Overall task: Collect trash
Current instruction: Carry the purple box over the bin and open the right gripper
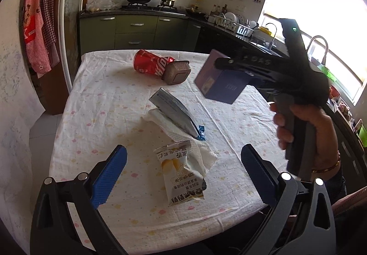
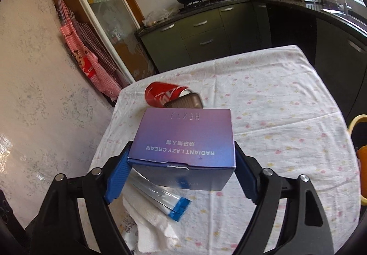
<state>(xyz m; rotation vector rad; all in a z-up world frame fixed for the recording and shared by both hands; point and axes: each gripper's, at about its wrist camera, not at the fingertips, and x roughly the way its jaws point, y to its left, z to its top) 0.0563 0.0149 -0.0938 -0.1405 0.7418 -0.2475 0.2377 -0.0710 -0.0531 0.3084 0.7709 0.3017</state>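
Note:
My right gripper is shut on a purple cream box, pads pressed on its two sides, and the box hangs above the table. The left wrist view shows that box in the air at right, with a person's hand on the gripper handle. My left gripper stands open over a torn white snack wrapper. A silver pouch lies on a white paper napkin. Further back, a crushed red can touches a brown ridged tub.
The table wears a white flowered cloth. Green kitchen cabinets and a stove stand behind it, with aprons on the left wall. A yellow-rimmed orange object sits at the table's right edge.

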